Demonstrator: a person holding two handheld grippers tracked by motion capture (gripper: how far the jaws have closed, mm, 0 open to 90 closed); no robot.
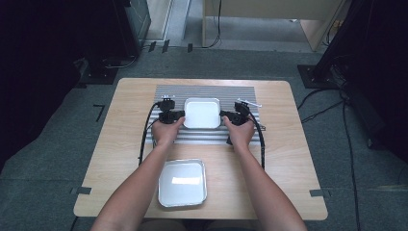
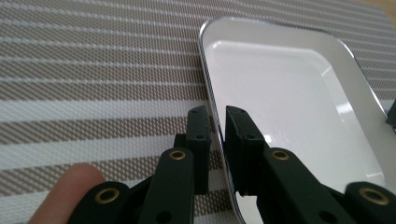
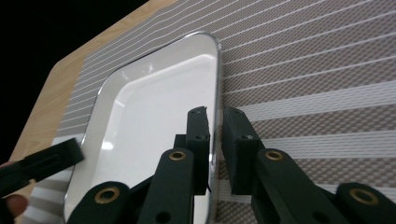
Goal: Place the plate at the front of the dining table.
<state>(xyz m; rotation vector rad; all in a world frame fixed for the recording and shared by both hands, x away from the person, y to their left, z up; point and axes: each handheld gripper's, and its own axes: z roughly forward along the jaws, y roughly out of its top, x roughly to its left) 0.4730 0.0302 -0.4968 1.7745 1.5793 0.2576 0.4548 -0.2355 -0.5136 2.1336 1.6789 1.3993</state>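
A shiny rectangular metal tray (image 1: 202,113) lies on a striped placemat (image 1: 207,90) at the middle of the table. My left gripper (image 1: 177,115) is at the tray's left edge and my right gripper (image 1: 227,116) at its right edge. In the left gripper view the jaws of the left gripper (image 2: 217,112) straddle the thin rim of the tray (image 2: 289,102), closed on it. In the right gripper view the right gripper (image 3: 215,112) pinches the opposite rim of the tray (image 3: 149,116) the same way. The tray holds nothing.
A second, similar metal tray (image 1: 183,185) sits on bare wood near the table's front edge, between the person's forearms. A small white object (image 1: 249,103) lies at the mat's back right. Cables trail from both grippers over the table.
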